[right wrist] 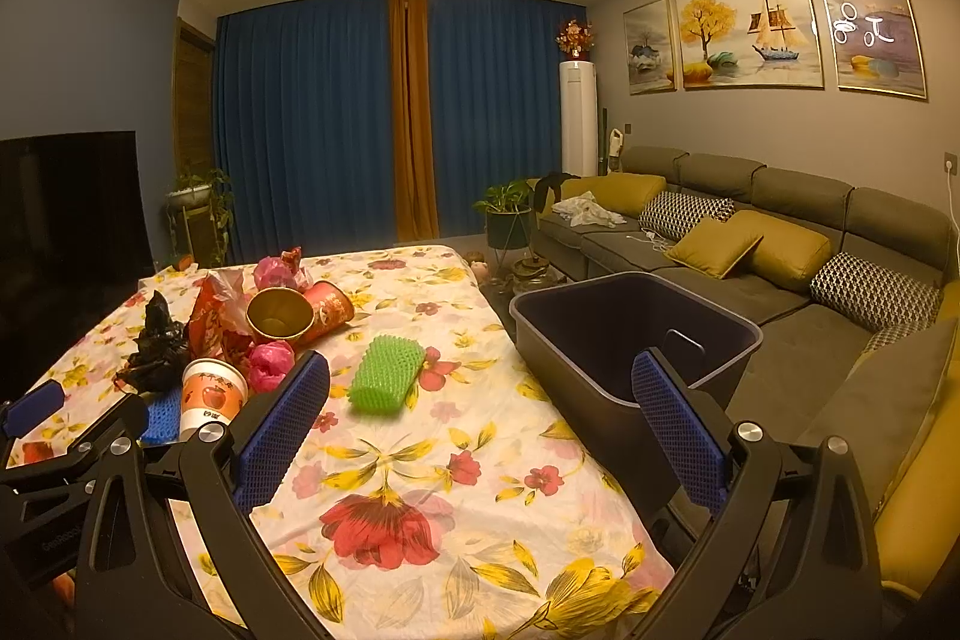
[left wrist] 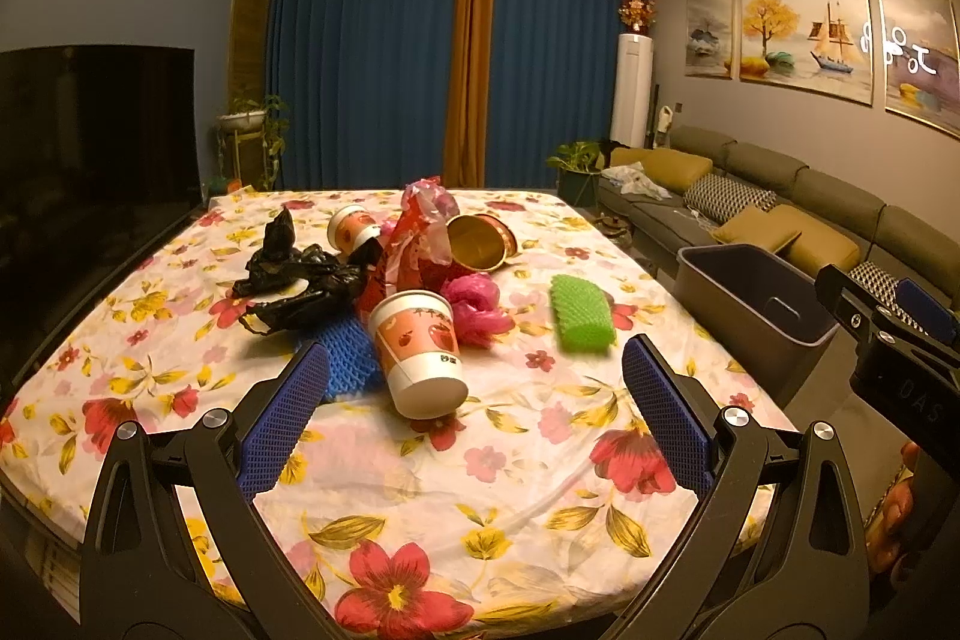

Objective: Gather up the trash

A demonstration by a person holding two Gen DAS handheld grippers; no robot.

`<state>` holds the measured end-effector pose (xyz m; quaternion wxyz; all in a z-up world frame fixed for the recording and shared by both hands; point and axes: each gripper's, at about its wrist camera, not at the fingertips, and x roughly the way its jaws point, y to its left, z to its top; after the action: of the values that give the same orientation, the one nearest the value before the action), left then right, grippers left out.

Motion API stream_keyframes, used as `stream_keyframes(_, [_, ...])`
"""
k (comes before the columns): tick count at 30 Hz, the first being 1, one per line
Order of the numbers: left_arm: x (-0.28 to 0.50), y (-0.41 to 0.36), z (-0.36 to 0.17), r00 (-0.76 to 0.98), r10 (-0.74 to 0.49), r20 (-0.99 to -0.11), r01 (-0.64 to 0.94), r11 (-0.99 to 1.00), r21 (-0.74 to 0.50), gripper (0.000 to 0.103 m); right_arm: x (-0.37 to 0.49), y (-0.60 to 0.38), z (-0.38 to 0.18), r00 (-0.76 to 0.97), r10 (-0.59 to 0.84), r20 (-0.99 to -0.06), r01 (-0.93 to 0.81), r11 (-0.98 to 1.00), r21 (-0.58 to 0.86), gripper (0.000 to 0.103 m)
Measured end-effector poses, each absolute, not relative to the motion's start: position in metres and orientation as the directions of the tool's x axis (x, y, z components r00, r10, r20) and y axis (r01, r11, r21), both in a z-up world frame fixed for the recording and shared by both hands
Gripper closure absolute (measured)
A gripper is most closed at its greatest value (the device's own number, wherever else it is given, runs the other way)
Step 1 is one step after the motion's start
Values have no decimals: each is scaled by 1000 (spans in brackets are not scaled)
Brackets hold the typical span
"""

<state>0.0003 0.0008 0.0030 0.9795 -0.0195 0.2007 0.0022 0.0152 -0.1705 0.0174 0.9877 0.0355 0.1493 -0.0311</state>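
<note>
Trash lies piled on the floral tablecloth (left wrist: pixel 420 508): a tipped paper cup (left wrist: pixel 420 349) nearest me, blue foam net (left wrist: pixel 345 349) beside it, black plastic bag (left wrist: pixel 300 277), pink bag (left wrist: pixel 477 307), a second paper cup (left wrist: pixel 354 229), a gold-lined can (left wrist: pixel 480 241) and green foam net (left wrist: pixel 582 313). My left gripper (left wrist: pixel 474 421) hangs open just short of the tipped cup. My right gripper (right wrist: pixel 480 430) is open above the table's right side, with the green foam net (right wrist: pixel 387 379) ahead and the dark bin (right wrist: pixel 636 334) by its right finger.
The dark bin (left wrist: pixel 756 295) stands off the table's right edge, in front of a grey sofa (right wrist: pixel 750 232) with cushions. A black TV (left wrist: pixel 90 142) stands left of the table. Potted plants (right wrist: pixel 510 214) and blue curtains sit at the far end.
</note>
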Motion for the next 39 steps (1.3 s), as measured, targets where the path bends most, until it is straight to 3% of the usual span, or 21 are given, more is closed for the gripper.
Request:
stream_keyframes(29, [20,39,-7,924,66,-378,-94,994,-55,7,43,-163,10,960,-33,-277,50,997,54,5])
stream_keyframes(36, [35,73,-8,919,130,-371,-167,983,-69,12,82,-151,1,955,16,-295,-2,999,47,5])
stream_keyframes(39, [49,86,-10,915,158,-371,-190,980,-53,19,98,-142,-3,947,58,-316,-43,998,54,5])
